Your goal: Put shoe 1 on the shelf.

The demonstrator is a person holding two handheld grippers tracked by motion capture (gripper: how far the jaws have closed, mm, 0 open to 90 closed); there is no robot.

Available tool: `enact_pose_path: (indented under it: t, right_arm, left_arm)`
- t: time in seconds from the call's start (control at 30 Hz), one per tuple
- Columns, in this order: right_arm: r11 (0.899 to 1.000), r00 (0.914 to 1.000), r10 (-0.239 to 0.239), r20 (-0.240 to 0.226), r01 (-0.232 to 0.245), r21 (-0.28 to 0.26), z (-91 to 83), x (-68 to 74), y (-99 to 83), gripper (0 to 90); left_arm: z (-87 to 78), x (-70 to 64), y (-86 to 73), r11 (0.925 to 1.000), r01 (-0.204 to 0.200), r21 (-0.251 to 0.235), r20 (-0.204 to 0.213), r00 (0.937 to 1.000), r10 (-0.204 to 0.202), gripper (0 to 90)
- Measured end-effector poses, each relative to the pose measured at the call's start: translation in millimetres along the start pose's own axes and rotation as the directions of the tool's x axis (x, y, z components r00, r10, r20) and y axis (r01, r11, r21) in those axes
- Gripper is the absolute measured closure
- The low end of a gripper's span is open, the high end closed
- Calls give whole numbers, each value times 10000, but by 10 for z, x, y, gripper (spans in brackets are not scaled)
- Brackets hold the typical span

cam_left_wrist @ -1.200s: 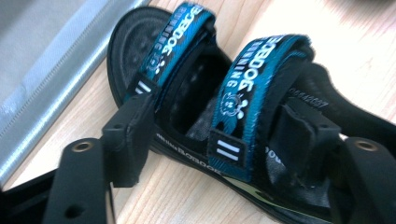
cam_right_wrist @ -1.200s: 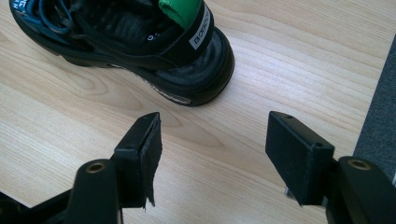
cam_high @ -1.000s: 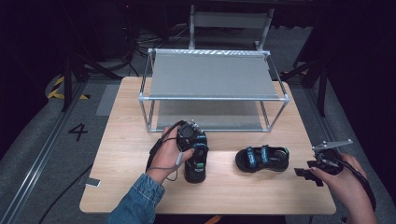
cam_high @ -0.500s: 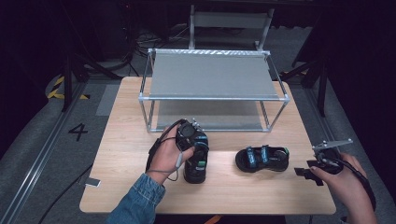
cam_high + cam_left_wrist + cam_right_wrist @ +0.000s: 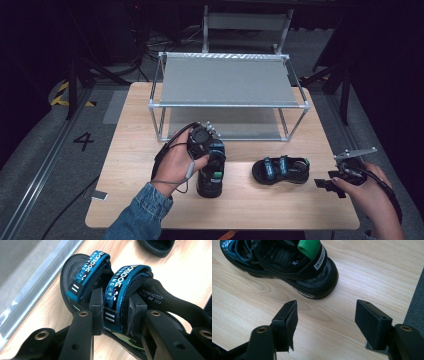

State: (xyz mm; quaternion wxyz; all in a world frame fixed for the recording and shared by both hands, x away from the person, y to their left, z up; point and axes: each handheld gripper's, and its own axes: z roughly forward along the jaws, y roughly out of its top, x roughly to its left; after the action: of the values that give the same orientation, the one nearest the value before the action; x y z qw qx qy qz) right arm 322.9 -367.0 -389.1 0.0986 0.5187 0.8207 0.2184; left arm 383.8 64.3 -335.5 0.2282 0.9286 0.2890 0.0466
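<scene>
Blue-strapped sandal (image 5: 112, 302) sits clamped between the left claw's (image 5: 115, 308) jaws

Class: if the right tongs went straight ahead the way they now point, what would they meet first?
Probably the heel of the second sandal, lying ahead of the open right tongs with bare table between; depth is uncertain.

Denim sleeve (image 5: 137, 212), black tool (image 5: 116, 315) with brass-ringed screw holes.
</scene>
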Motion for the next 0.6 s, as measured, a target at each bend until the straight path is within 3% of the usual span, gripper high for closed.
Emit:
enact_pose_path:
  t: [0.33, 0.6]
  right_arm:
    - [9999, 9999, 120, -82, -119, 114, 20, -20, -16, 347]
    - [9994, 9997, 121, -212, -114, 324, 60, -39, -17, 347]
  left_arm:
    - [-223, -1, 95, 9996, 220, -196, 279, 9994, -215, 710]
    - [-363, -13, 182, 9997, 182, -163, 189, 9997, -179, 710]
